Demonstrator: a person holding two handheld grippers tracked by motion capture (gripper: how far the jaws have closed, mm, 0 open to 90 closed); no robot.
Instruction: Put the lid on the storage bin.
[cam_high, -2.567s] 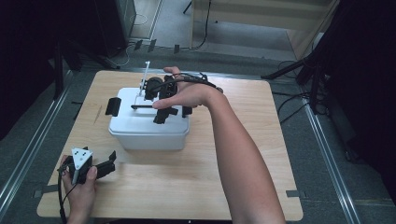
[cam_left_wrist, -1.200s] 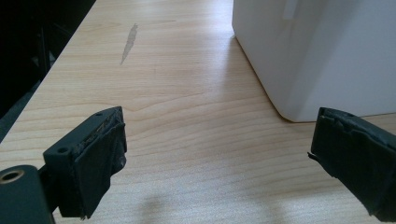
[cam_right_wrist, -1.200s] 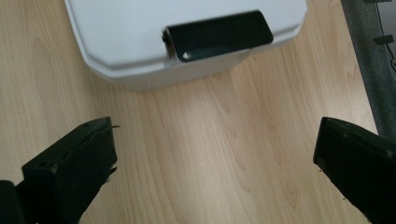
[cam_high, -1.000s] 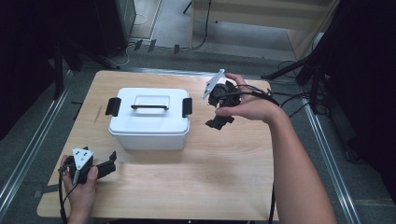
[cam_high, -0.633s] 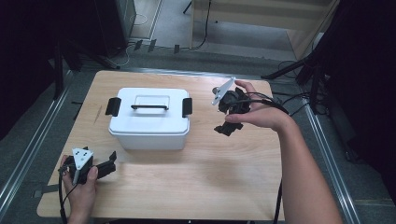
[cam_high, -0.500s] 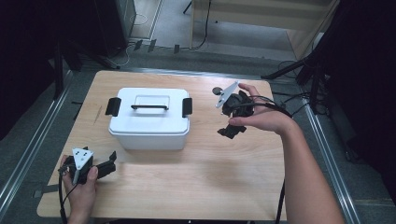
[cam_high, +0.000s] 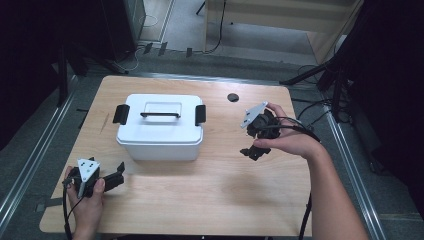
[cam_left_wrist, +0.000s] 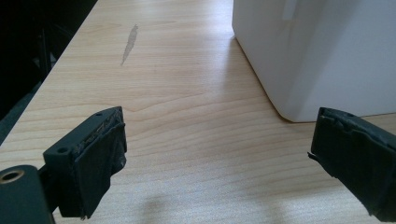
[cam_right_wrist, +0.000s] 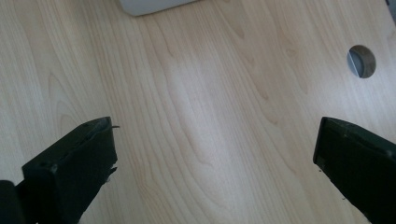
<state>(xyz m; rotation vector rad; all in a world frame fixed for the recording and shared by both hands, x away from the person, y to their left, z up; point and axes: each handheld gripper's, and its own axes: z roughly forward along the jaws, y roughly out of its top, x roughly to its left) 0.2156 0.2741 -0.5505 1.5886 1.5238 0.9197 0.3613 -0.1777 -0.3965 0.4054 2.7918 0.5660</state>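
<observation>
A white lidded box (cam_high: 160, 127) with a black handle and two black side clasps stands on the wooden table (cam_high: 200, 200); its lid is on. My right gripper (cam_high: 252, 145) hovers to the right of the box, held in a hand, open with nothing between its jaws. In the right gripper view the open gripper (cam_right_wrist: 219, 158) looks down on bare wood, with a corner of the box (cam_right_wrist: 149, 5) at the top. My left gripper (cam_high: 116, 176) rests near the front left corner, open. The left gripper view has the gripper (cam_left_wrist: 215, 158) facing the box wall (cam_left_wrist: 322, 51).
A round cable hole (cam_high: 232, 97) lies in the table behind the right gripper, also visible in the right gripper view as a hole (cam_right_wrist: 361, 60). A grey smear (cam_left_wrist: 129, 43) marks the wood left of the box. Metal rails run along both table sides.
The right gripper left the box lid's handle, moved right off the box and has been sinking toward the table. The left gripper has stayed still.
</observation>
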